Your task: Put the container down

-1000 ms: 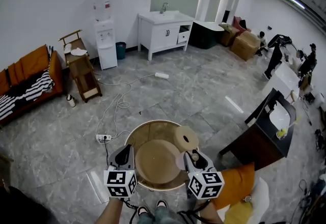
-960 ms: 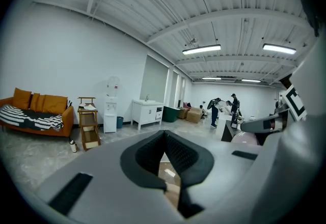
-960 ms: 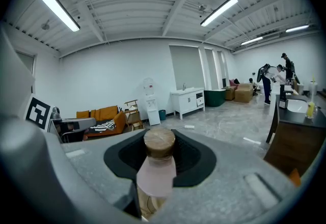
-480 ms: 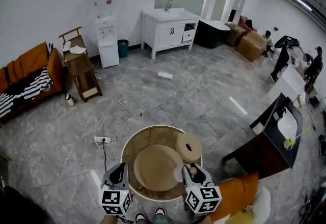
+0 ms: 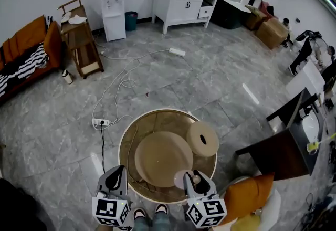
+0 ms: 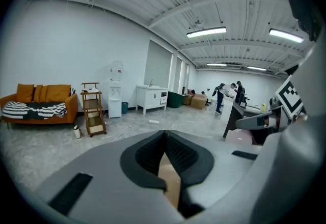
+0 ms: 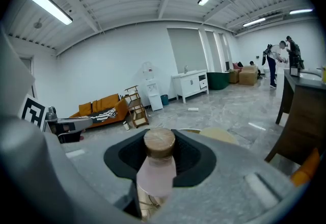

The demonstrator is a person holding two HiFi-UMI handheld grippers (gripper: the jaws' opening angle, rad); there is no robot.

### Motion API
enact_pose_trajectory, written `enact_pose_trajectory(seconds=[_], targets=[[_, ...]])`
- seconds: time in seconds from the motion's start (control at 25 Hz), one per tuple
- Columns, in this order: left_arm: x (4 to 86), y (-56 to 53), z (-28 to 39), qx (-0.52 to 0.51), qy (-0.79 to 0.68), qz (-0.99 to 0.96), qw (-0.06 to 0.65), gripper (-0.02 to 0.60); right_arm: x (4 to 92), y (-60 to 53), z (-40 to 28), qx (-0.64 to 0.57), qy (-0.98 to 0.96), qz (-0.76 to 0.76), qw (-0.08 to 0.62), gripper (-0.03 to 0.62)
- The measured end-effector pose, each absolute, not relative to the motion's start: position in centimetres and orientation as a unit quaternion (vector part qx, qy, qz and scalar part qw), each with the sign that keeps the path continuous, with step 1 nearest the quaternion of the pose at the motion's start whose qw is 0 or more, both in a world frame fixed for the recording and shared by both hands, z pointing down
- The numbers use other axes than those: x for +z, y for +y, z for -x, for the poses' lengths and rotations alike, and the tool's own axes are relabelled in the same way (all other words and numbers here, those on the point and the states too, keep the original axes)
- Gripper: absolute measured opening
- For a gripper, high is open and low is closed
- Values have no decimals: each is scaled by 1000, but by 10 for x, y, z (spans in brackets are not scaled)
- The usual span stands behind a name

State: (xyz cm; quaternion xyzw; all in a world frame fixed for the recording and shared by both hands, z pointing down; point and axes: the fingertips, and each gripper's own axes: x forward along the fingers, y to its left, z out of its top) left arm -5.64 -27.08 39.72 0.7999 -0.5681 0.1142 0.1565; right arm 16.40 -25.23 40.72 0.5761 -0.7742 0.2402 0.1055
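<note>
- Left gripper [image 5: 116,173]: grey moulded shell, narrowing toward 12 o'clock. Black ribbed pads [image 6: 147,154] line a V-shaped notch, and a dark recessed slot [image 6: 71,192] sits at 8 o'clock on the shell.
- Left cube [image 5: 111,213]: at the gripper's 6 o'clock end, white faces with black square markers.
- Right gripper [image 5: 192,178]: same grey shell, same black ribbed lining [image 7: 196,159].
- Right cube [image 5: 206,212]: matching markers.
- Shoes [image 5: 139,215]: pale toes.
- Trousers [image 5: 153,223]: grey-blue.

Round glass-topped desk [image 5: 152,122], brass-coloured rim, stands on grey marble floor [image 5: 173,83]. On it: large tan wooden disc [image 5: 163,157], smaller tan round lid [image 5: 202,138] beside.
</note>
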Motion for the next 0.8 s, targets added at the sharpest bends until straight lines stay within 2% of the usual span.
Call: enact_pose_trajectory(seconds=[0.36,0.8], targets=[[506,-251,47,130,-564,-790,200,3,511,-239,-158,272,-768,-566,129,130],[564,-229,76,147,-577,-770,230,3,573,-225,-125,271,-786,-525,180,130]])
